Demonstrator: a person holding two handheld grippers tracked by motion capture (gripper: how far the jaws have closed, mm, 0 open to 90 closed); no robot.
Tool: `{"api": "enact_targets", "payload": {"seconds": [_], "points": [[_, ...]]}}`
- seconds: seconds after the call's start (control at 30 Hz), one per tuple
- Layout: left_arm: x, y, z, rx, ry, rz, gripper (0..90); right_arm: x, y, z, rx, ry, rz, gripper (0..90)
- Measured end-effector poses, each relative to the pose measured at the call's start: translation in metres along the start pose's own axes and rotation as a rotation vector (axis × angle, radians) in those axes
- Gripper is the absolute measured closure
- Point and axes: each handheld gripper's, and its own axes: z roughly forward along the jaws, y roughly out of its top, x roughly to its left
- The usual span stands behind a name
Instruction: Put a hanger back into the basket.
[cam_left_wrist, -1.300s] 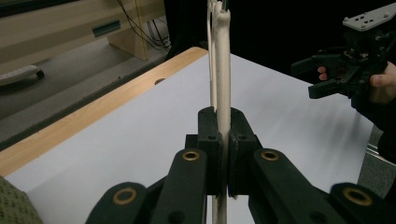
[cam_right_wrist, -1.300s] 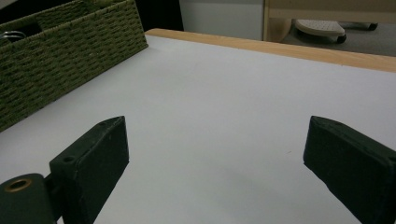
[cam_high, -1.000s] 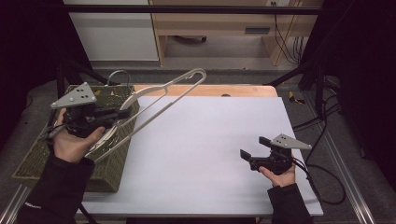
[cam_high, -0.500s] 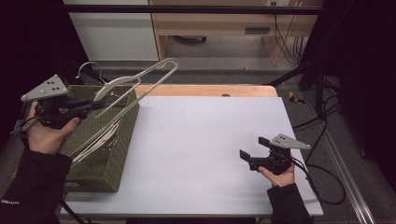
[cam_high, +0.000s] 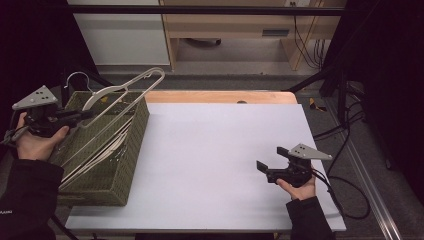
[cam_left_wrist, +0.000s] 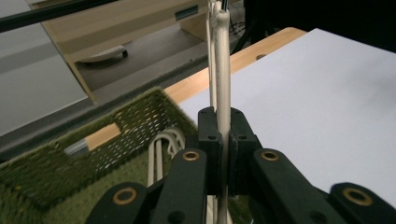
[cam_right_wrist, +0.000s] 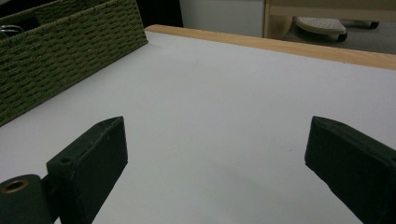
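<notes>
Two fingers (cam_left_wrist: 212, 140) tight on hanger (cam_left_wrist: 222, 70)

Basket (cam_high: 112, 165) at table (cam_high: 220, 150) left edge; hangers (cam_high: 95, 155) inside.

A white table (cam_high: 220, 165) with a wooden far edge; beyond it, a pale wooden shelf unit (cam_high: 235, 27).

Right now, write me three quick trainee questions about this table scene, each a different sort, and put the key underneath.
1. True or false: the left tool is shut on the hanger.
2. What stands at the table's left edge? A) green basket B) metal bucket C) cardboard box
3. Fill in: the right tool has its jaws ____ and holds nothing.
Key: 1 true; 2 A; 3 open.
</notes>
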Motion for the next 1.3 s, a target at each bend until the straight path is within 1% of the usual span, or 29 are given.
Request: {"api": "enact_targets", "payload": {"seconds": [0.03, 0.1, 0.13, 0.23, 0.37, 0.4, 0.47, 0.5, 0.53, 0.57, 0.6, 0.63, 0.67, 0.7, 0.87, 0.93, 0.97, 1.1, 1.23, 1.3], "points": [[0.0, 0.0, 0.0, 0.0, 0.0, 0.0, 86.3, 0.0, 0.0, 0.0, 0.0, 0.0, 0.0, 6.2], [0.006, -0.007, -0.002, 0.005, 0.014, -0.008, 86.3, 0.0, 0.0, 0.0, 0.005, 0.0, -0.005, 6.2], [0.009, -0.01, -0.003, 0.005, 0.02, -0.011, 86.3, 0.0, 0.0, 0.0, 0.006, 0.001, 0.0, 6.2], [0.016, -0.019, -0.006, 0.011, 0.028, -0.026, 86.3, 0.0, 0.0, 0.001, 0.003, 0.0, 0.002, 6.2], [0.023, -0.035, -0.009, 0.041, 0.047, -0.019, 86.2, 0.0, 0.0, 0.001, 0.004, 0.001, 0.002, 6.3], [0.023, -0.035, -0.009, 0.041, 0.047, -0.019, 86.3, 0.0, 0.0, 0.001, 0.004, 0.001, 0.002, 6.3], [0.024, -0.041, -0.009, 0.047, 0.054, -0.017, 86.3, 0.001, -0.001, 0.001, 0.004, 0.002, 0.003, 6.4], [0.025, -0.047, -0.01, 0.057, 0.058, -0.012, 86.3, 0.001, -0.001, 0.001, 0.004, 0.002, 0.003, 6.4], [0.025, -0.047, -0.01, 0.057, 0.058, -0.012, 86.3, 0.001, -0.001, 0.001, 0.004, 0.002, 0.003, 6.4], [0.026, -0.05, -0.01, 0.066, 0.061, -0.008, 86.3, 0.001, -0.001, 0.001, 0.004, 0.001, 0.002, 6.4], [0.026, -0.055, -0.01, 0.086, 0.069, -0.002, 86.2, 0.001, -0.001, 0.001, 0.004, 0.002, 0.003, 6.4], [0.026, -0.055, -0.01, 0.086, 0.069, -0.002, 86.2, 0.001, -0.001, 0.001, 0.004, 0.002, 0.003, 6.4], [0.026, -0.061, -0.01, 0.098, 0.078, 0.003, 86.2, 0.001, -0.001, 0.001, 0.003, 0.002, 0.002, 6.4], [0.026, -0.061, -0.01, 0.098, 0.078, 0.003, 86.3, 0.001, -0.001, 0.001, 0.003, 0.002, 0.002, 6.4], [0.029, -0.073, -0.01, 0.101, 0.084, -0.006, 86.2, 0.001, -0.001, 0.001, 0.004, 0.003, 0.005, 6.4], [0.03, -0.077, -0.01, 0.113, 0.097, -0.003, 86.3, 0.001, -0.001, 0.002, 0.01, -0.001, 0.003, 6.5], [0.03, -0.082, -0.009, 0.142, 0.106, -0.002, 86.3, 0.001, -0.001, 0.002, 0.01, -0.002, 0.004, 6.5], [0.029, -0.088, -0.004, 0.154, 0.102, -0.01, 86.3, 0.002, -0.002, 0.003, 0.011, 0.002, 0.005, 6.5], [0.024, -0.095, 0.01, 0.205, 0.119, 0.0, 86.2, 0.002, -0.002, 0.003, 0.008, 0.003, 0.003, 6.5], [0.022, -0.1, 0.015, 0.218, 0.119, -0.006, 86.2, 0.002, -0.001, 0.002, 0.007, 0.001, 0.004, 6.6]]}}
